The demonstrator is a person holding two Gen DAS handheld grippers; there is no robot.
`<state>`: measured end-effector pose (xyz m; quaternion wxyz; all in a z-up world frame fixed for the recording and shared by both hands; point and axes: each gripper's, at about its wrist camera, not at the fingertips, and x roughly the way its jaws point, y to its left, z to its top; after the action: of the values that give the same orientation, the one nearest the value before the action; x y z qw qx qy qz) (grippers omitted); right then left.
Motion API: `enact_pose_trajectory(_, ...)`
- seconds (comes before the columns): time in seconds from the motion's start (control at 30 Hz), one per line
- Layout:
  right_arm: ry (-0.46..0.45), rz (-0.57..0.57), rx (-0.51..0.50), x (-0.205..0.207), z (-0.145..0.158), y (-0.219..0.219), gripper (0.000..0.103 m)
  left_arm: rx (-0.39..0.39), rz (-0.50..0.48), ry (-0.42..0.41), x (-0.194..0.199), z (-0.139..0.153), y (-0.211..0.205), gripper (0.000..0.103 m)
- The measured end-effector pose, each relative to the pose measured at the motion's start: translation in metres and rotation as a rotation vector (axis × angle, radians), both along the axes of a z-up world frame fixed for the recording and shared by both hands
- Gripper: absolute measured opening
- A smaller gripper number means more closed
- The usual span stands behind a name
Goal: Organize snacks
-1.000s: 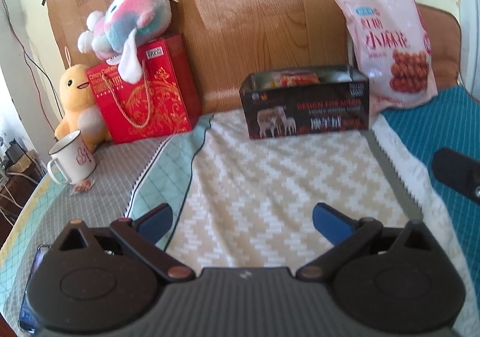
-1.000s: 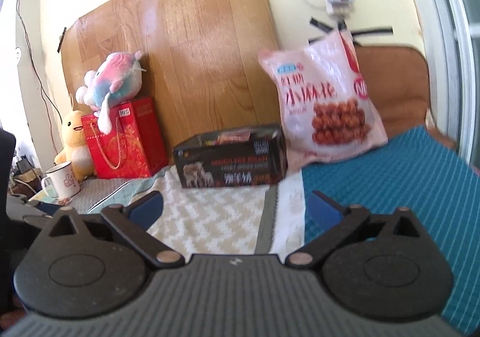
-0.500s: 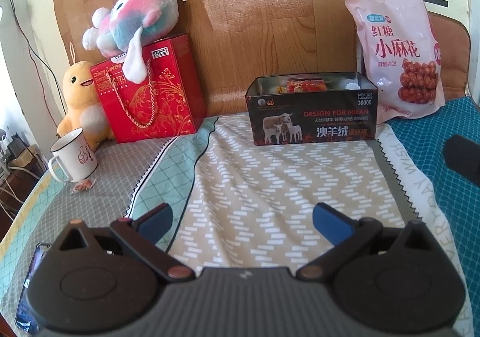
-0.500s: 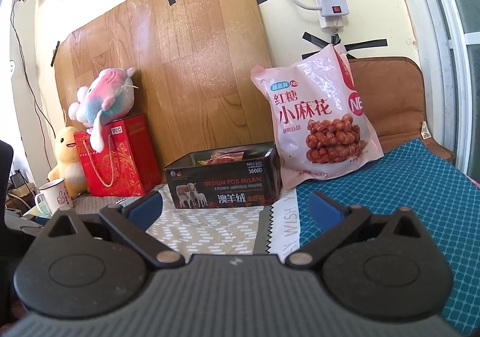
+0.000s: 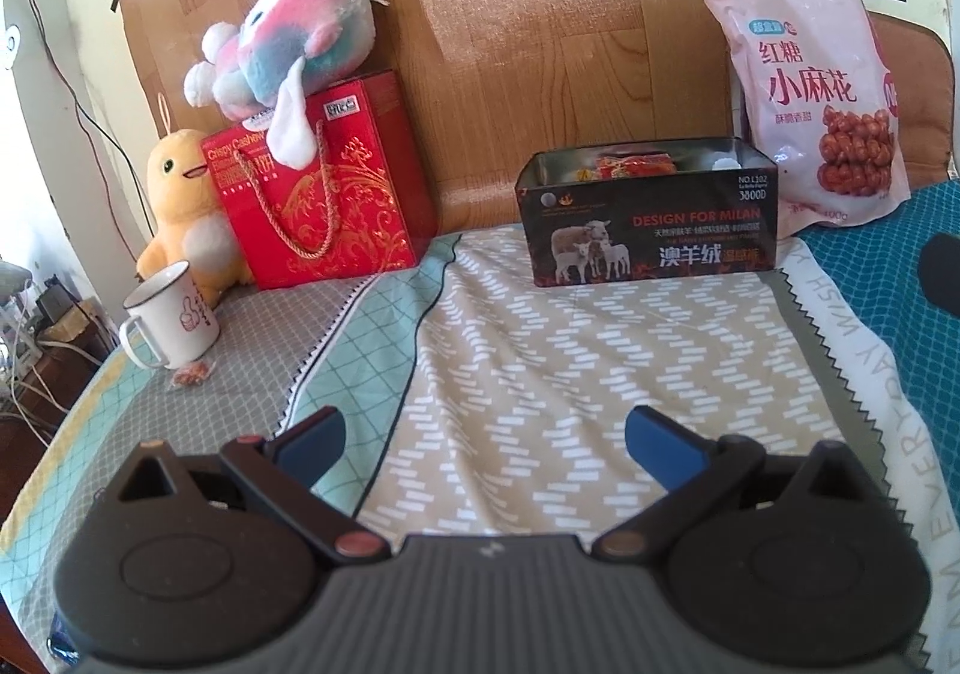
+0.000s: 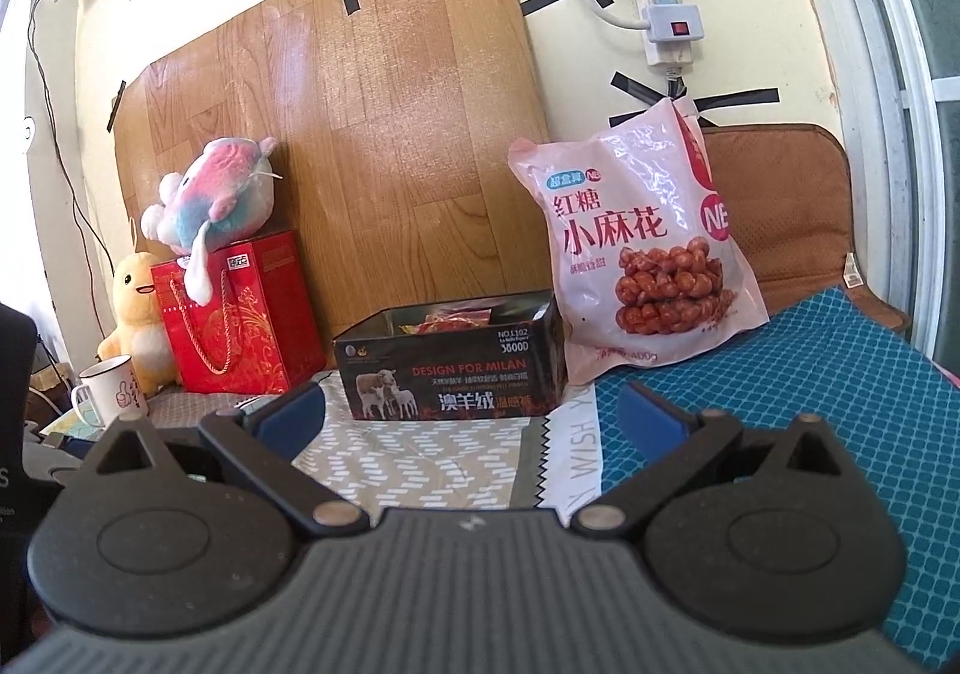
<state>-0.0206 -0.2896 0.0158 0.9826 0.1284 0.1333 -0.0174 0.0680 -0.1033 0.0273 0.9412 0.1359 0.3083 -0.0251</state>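
Pink and unpacked, the snack bag (image 6: 636,260) leans at one o'clock beside the black box (image 5: 651,230), which holds some packets. One small snack (image 5: 192,374) lies by the mug (image 5: 171,323). Left gripper (image 5: 483,434) and right gripper (image 6: 471,413) gape wide, empty.

I read "DESIGN FOR MILAN", "澳羊绒" and "NO.L102" on the black box (image 5: 651,239); "红糖 小麻花" on the pink bag (image 5: 810,98); "Crispy Cashew" on the red gift bag (image 5: 324,194).
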Motion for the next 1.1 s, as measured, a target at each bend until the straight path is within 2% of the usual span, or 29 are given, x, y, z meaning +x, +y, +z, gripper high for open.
enact_pose_trajectory(0.37, -0.006, -0.004, 0.004, -0.0021, 0.0019, -0.0008, 0.103, 0.021, -0.007, -0.035, -0.0056, 0.0039, -0.0026, 0.103)
enact_pose_trajectory(1.1, -0.006, -0.009, 0.022, -0.0046, -0.0011, -0.0042, 0.103, 0.035, -0.018, -0.045, -0.0084, 0.0038, -0.0070, 0.103)
